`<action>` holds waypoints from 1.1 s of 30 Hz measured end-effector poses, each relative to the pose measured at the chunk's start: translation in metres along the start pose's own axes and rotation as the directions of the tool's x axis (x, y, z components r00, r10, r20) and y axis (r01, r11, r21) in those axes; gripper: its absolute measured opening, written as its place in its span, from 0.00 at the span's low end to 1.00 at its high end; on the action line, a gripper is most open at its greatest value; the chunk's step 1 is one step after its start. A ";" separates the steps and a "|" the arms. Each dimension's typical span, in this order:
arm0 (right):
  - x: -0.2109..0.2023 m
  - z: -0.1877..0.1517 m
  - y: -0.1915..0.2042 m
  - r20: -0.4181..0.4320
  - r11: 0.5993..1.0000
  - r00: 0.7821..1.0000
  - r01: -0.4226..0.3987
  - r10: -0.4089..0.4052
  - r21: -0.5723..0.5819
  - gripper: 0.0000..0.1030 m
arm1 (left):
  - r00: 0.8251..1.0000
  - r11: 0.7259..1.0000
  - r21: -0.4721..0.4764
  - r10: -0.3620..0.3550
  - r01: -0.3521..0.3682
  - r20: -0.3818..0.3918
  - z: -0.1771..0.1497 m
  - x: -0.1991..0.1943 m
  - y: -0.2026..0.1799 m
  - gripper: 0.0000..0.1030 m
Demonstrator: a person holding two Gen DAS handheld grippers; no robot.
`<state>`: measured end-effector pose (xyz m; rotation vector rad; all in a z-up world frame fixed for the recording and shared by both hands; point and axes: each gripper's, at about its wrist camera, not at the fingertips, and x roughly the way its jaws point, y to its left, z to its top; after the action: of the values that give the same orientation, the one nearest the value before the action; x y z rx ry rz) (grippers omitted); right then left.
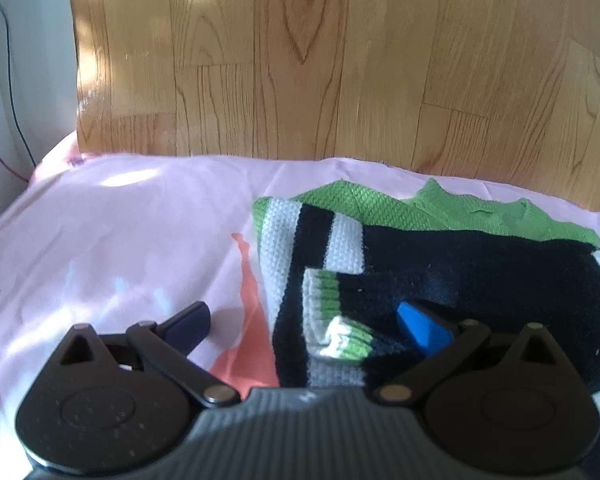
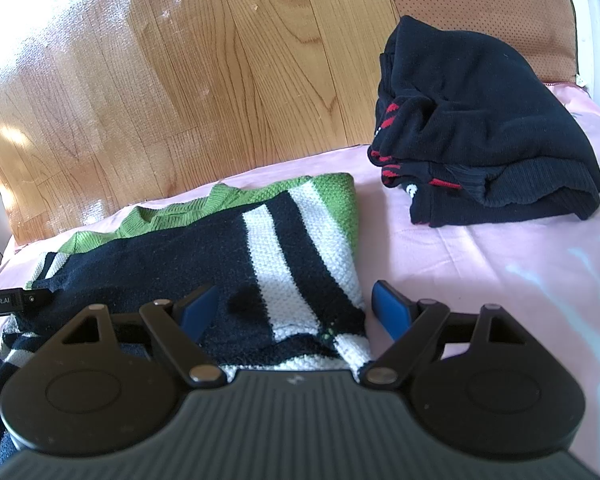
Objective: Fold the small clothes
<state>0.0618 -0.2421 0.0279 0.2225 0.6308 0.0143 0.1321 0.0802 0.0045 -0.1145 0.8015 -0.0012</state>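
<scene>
Sweater [image 2: 204, 256] green, white, navy stripes, sleeves folded in; both tools [image 1: 306, 326] [image 2: 296, 304] wide open, empty.

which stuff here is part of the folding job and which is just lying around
Job:
striped sweater
folded dark clothes
left gripper, open
right gripper, open

Lying about:
pink sheet
orange cushion
cables

sweater [image 2: 204, 256]: coarse knit | sheet [image 2: 500, 280]: smooth cloth | floor [image 2: 220, 60]: glossy wood
</scene>
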 end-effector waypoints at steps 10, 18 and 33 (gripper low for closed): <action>0.000 0.000 0.000 0.000 1.000 1.000 0.001 -0.001 0.001 0.84 | 1.000 1.000 -0.006 -0.008 0.008 -0.004 0.000 0.000 0.001 1.00; 0.000 0.000 0.001 -0.001 1.000 1.000 0.002 -0.002 0.001 0.85 | 1.000 1.000 -0.007 -0.010 0.010 -0.004 0.000 0.000 0.001 1.00; -0.001 0.000 0.001 -0.002 1.000 1.000 0.002 -0.002 0.002 0.85 | 1.000 1.000 -0.007 -0.010 0.010 -0.004 0.000 0.000 0.001 1.00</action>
<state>0.0612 -0.2412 0.0287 0.2237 0.6330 0.0122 0.1320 0.0812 0.0042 -0.1250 0.8051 -0.0083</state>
